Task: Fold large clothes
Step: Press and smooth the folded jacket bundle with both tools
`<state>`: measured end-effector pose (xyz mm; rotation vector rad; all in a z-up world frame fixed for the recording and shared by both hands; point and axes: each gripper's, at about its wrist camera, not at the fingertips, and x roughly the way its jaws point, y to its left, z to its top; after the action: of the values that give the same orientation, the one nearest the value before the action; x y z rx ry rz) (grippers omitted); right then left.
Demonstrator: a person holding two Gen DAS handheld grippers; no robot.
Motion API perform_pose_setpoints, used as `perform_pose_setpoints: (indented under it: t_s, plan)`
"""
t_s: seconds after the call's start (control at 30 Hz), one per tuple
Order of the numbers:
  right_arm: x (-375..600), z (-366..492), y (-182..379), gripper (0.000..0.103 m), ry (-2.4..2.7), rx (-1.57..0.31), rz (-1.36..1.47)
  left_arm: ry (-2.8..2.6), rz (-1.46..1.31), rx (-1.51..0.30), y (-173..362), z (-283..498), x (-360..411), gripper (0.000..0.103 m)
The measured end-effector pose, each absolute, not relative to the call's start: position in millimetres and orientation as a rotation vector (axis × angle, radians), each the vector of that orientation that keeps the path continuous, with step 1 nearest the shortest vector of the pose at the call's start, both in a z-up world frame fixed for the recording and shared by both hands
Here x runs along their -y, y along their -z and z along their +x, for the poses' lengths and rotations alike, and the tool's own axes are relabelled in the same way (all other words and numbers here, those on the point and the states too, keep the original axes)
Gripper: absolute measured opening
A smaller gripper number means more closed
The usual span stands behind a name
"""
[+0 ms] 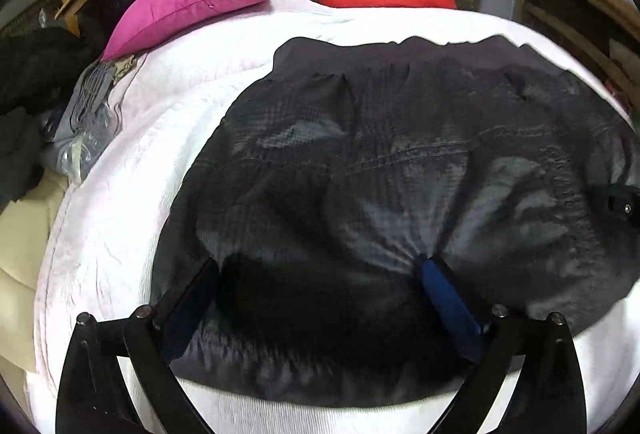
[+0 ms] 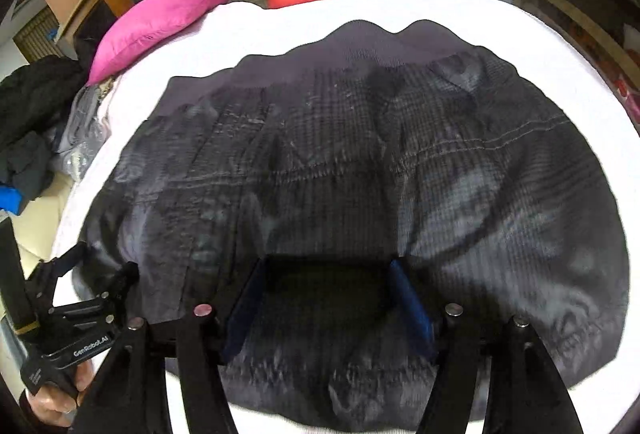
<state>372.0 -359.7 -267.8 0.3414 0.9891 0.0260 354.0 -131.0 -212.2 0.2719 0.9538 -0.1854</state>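
So the big dark garment (image 2: 340, 162) is lying spread flat on the white bed (image 2: 520, 30), and both the left gripper (image 1: 320, 274) and right gripper (image 2: 328, 274) hover over its near hem with jaws apart, holding nothing, probably lining up the next fold.

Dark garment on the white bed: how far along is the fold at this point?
Done: the dark garment lies spread over the white bedding in a compact shape, ribbed hem at the far edge; how many folds it has had is unclear. In hand: nothing; the left gripper and right gripper stand open above the cloth. Left: wrinkles remain near the left gripper, and any further folds.
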Motion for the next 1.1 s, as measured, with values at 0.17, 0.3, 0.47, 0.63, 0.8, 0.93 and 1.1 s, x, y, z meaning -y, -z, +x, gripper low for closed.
perform_pose_setpoints:
  t_s: [0.17, 0.3, 0.47, 0.63, 0.8, 0.93, 1.1]
  plan:
    - [384, 331, 231, 0.069, 0.071, -0.857, 0.323, 0.152, 0.222, -0.915, 187, 337, 109, 0.101]
    - [426, 315, 230, 0.069, 0.184, -0.835, 0.391, 0.043, 0.226, -0.884, 181, 343, 83, 0.101]
    - [451, 326, 262, 0.069, 0.202, -0.945, 0.462, -0.026, 0.262, -0.950, 212, 366, 61, 0.101]
    - [455, 339, 275, 0.070, 0.200, -0.972, 0.458, -0.014, 0.285, -0.973, 229, 369, 66, 0.103]
    - [452, 329, 260, 0.070, 0.210, -0.944, 0.467, -0.027, 0.248, -0.946, 205, 356, 66, 0.101]
    - [424, 318, 234, 0.070, 0.096, -0.843, 0.413, 0.049, 0.202, -0.886, 183, 337, 74, 0.101]
    - [377, 329, 237, 0.070, -0.048, -0.874, 0.396, 0.114, 0.214, -0.948, 199, 335, 97, 0.101]
